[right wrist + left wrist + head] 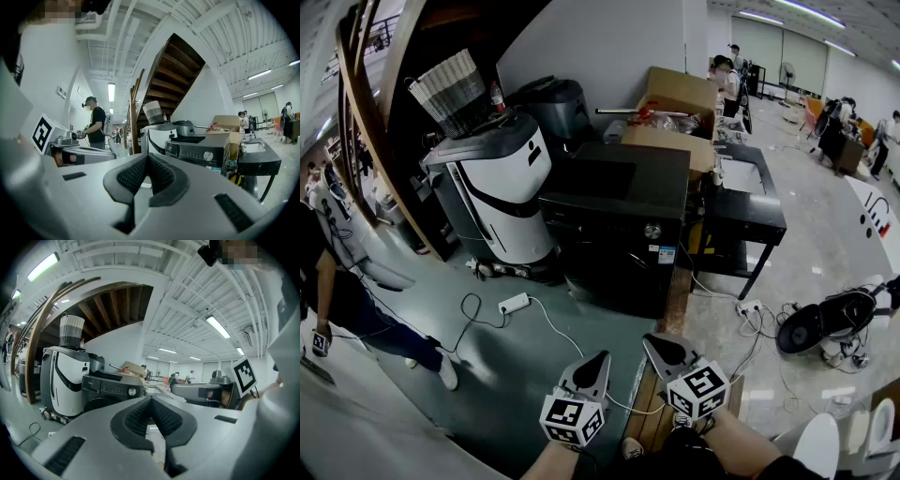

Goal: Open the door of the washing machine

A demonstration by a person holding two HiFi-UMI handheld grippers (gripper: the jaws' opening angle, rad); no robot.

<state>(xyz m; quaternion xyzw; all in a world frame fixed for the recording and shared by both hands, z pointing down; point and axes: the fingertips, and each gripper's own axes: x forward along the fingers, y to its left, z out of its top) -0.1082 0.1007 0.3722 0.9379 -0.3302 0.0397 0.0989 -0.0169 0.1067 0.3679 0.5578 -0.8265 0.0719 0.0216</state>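
The black washing machine (623, 225) stands ahead on the floor, its door closed, with a silver dial (652, 231) on the front panel. It also shows in the left gripper view (110, 392) and in the right gripper view (199, 152). My left gripper (602, 358) is shut and empty, held low near the bottom of the head view, well short of the machine. Beside it my right gripper (649, 343) is shut too, with nothing between its jaws. Both point roughly level toward the machine.
A white and grey machine (502, 183) stands left of the washer, with a basket (448, 92) on top. A black table (750, 211) and cardboard boxes (680, 103) are to the right. A power strip (514, 303) and cables lie on the floor. A person (337, 300) walks at left.
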